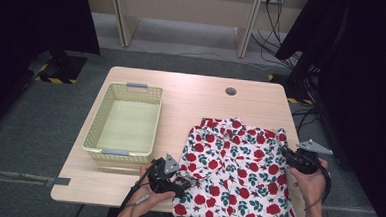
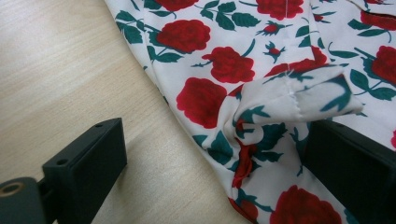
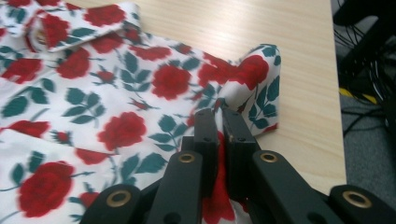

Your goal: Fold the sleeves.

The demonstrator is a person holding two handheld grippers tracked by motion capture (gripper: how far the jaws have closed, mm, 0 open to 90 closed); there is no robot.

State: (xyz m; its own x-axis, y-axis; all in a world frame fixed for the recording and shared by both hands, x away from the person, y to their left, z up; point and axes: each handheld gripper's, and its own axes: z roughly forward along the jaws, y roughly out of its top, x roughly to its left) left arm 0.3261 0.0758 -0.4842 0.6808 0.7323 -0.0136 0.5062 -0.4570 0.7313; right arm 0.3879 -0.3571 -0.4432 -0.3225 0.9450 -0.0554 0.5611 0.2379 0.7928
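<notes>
- Rose-printed white shirt (image 1: pixel 232 173) lies spread on the light wooden bench (image 1: pixel 196 96), right of the pale yellow plastic basket (image 1: pixel 125 122).
- Right gripper (image 3: pixel 218 122): fingers (image 3: pixel 205 133) clamped tight on the shirt's right edge, fabric bunched up.
- Left gripper (image 2: pixel 210 154): fingers (image 2: pixel 88 156) stand wide apart around a puckered fold at the left edge, seemingly not pressing it.

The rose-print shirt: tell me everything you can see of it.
The shirt is thin white fabric printed with red roses and green leaves, with a collar at its far end. It lies spread on the wooden table, right of the basket. The right gripper is shut on its right edge; the left gripper stands open around a bunched fold at its left edge.
</notes>
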